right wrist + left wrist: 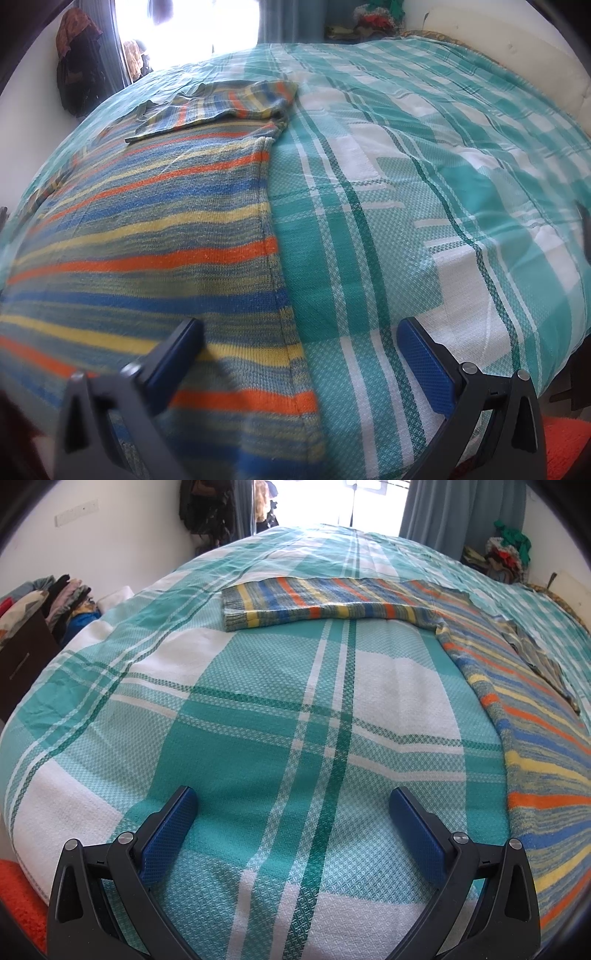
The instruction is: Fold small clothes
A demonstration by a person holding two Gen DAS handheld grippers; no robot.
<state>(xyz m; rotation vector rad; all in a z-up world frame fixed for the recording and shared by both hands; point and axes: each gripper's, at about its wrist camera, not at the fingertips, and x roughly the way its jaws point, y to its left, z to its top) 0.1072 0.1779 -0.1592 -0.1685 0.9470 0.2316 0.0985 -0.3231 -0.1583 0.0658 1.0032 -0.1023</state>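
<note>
Seen first from the left wrist camera, the left claw (293, 814) stands wide, its two blue pads (168, 836) far apart with nothing between them but the teal-and-white checked bedspread (258, 709). It hangs low over the cloth near the bed's near edge. The striped knit sweater (524, 716) lies spread flat on the bedspread, off to the right of this claw and well ahead of it. One sleeve (325, 603) stretches straight across the view far in front of the claw, its cuff to the left. The sweater's body runs down the right side, its near hem coming level with the claw's right finger but staying apart from it. Folded clothes (70, 598) are piled off the bed at the far left, and a curtain (454, 513) hangs beyond the bed's far end.

Next, in the right wrist view, the right claw (299, 345) is also spread wide and grips nothing. It sits right over the sweater's side seam: the left finger (173, 354), blurred, is above the striped knit (155, 236), while the right finger (424, 363) is over bare bedspread (424, 184). The seam edge passes between the two fingers. Whether either finger touches the fabric cannot be told. The other sleeve (221, 107) lies folded over the sweater's chest far ahead and to the left of the claw.
</note>
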